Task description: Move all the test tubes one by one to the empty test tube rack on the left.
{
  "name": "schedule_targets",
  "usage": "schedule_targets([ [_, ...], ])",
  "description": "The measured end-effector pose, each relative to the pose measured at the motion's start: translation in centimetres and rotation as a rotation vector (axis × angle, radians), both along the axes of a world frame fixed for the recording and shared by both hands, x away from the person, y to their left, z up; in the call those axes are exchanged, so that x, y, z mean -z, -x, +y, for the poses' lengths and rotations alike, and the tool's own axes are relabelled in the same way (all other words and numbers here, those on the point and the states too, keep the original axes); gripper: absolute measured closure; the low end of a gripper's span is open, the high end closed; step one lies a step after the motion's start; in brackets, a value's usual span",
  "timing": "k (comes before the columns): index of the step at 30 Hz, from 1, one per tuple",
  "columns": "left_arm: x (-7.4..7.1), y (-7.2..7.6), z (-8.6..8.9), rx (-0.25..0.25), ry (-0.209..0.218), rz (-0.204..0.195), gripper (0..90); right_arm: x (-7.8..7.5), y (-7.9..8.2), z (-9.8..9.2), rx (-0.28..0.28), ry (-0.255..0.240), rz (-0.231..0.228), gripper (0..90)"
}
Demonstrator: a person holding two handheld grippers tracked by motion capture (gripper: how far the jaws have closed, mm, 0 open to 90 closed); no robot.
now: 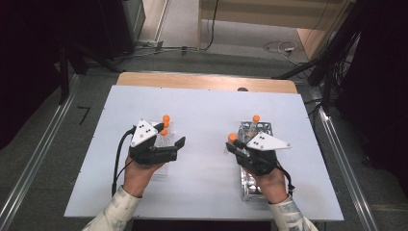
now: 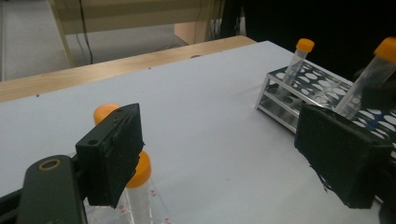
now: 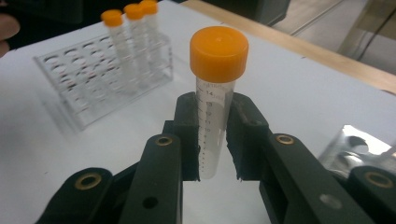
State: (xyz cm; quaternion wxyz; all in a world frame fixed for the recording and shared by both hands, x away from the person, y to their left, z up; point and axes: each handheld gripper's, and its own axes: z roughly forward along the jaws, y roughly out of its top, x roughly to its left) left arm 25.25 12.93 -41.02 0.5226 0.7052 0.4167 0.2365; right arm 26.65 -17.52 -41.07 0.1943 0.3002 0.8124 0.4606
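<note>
My right gripper (image 3: pixel 212 140) is shut on a clear tube with an orange cap (image 3: pixel 218 53) and holds it upright. From above, that gripper (image 1: pixel 235 147) hovers at the left edge of the metal rack (image 1: pixel 262 129), with the held tube's cap (image 1: pixel 232 137) showing. One capped tube (image 1: pixel 256 118) stands in the rack's far end. My left gripper (image 1: pixel 168 137) is open over the clear plastic rack (image 1: pixel 161 168), which holds three orange-capped tubes (image 1: pixel 166 118). Nothing is between its pads (image 2: pixel 112 154); two of the tubes (image 2: pixel 137 170) stand just behind the left pad.
A white board (image 1: pixel 207 106) covers the wooden table (image 1: pixel 207 81). The metal rack (image 2: pixel 299 88) lies lengthwise at the right, the clear rack (image 3: pixel 93 84) at the left. Rails, cables and dark stands surround the table on the floor.
</note>
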Motion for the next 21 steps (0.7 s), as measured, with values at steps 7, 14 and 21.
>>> schedule_targets([
  [7, -0.1, 0.8, -1.7, 0.09, 0.026, 0.012, 16.5, 1.3, 0.7, 2.4, -0.054, 0.013, 0.03, 72.5],
  [14, 0.1, 1.8, -3.9, 0.174, -0.012, 0.001, 21.6, 1.9, 1.4, 4.3, -0.111, 0.022, 0.049, 72.5],
  [21, 0.4, 2.3, -5.0, 0.228, -0.042, 0.011, 35.4, 2.3, 1.9, 5.4, -0.152, 0.006, 0.069, 72.5],
])
